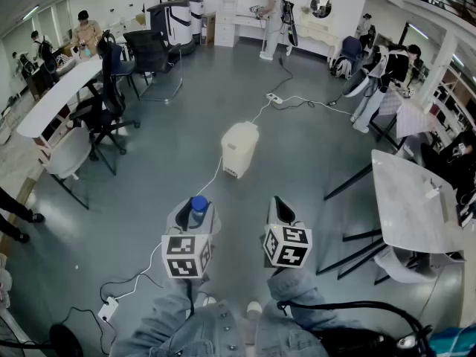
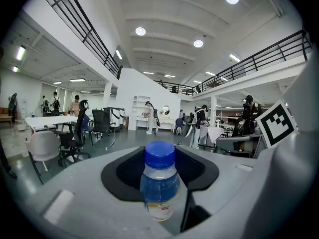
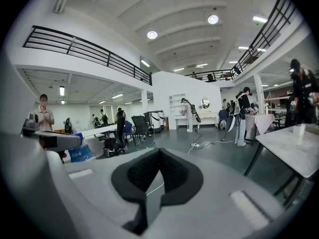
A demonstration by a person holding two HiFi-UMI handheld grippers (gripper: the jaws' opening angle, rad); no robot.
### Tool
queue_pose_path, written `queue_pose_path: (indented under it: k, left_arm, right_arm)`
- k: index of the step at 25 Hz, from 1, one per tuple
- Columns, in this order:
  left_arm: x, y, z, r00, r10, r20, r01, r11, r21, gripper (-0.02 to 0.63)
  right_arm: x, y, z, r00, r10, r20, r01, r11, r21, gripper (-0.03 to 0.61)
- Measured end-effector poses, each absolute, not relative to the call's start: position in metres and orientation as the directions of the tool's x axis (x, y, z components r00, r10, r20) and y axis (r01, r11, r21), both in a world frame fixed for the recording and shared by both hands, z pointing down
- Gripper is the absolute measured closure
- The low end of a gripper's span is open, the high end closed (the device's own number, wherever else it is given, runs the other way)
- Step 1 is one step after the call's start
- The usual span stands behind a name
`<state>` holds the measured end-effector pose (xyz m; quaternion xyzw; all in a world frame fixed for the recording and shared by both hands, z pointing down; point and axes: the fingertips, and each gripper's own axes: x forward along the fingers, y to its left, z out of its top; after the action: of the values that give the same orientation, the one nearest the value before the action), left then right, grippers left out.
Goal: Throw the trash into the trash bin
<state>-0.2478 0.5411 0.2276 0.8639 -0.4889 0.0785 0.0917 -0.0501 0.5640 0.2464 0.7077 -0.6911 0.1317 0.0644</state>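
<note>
Quick status from my end. The left gripper (image 1: 195, 214) is clenched on the bottle (image 2: 159, 183): clear plastic, blue cap, standing upright between the two black pads with the cap poking up above them. In the left gripper view the pads hug the bottle on both sides, so I'm calling that a solid hold. The right gripper (image 1: 282, 213) is closed up with nothing in it; its own view shows the pads meeting with just a thin slit between them.

Both grippers are held side by side, near each other but apart, over the grey floor (image 1: 163, 169).

The bin (image 1: 239, 149) is white with its lid down, sitting on the floor at 12 o'clock from the grippers, well apart from them. So the bottle is not yet in the bin. A white cable (image 1: 212, 181) runs from the bin's base down toward 7 o'clock.

Around me there's a white table (image 1: 405, 199) at 3 o'clock and some black chairs (image 1: 104, 114) at 10 o'clock. A few people are standing way off at 12 to 2 o'clock.
</note>
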Motion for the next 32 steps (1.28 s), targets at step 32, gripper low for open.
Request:
queue_pose_path:
  k: [32]
  left_arm:
    - [-0.248,0.399,0.264,0.564,-0.777,0.281,-0.823,-0.557,0.112,0.417]
  right_arm:
    - [-0.037,0.444,0.286,0.109,-0.941,0.321,-0.972,-0.169,-0.164,0.575]
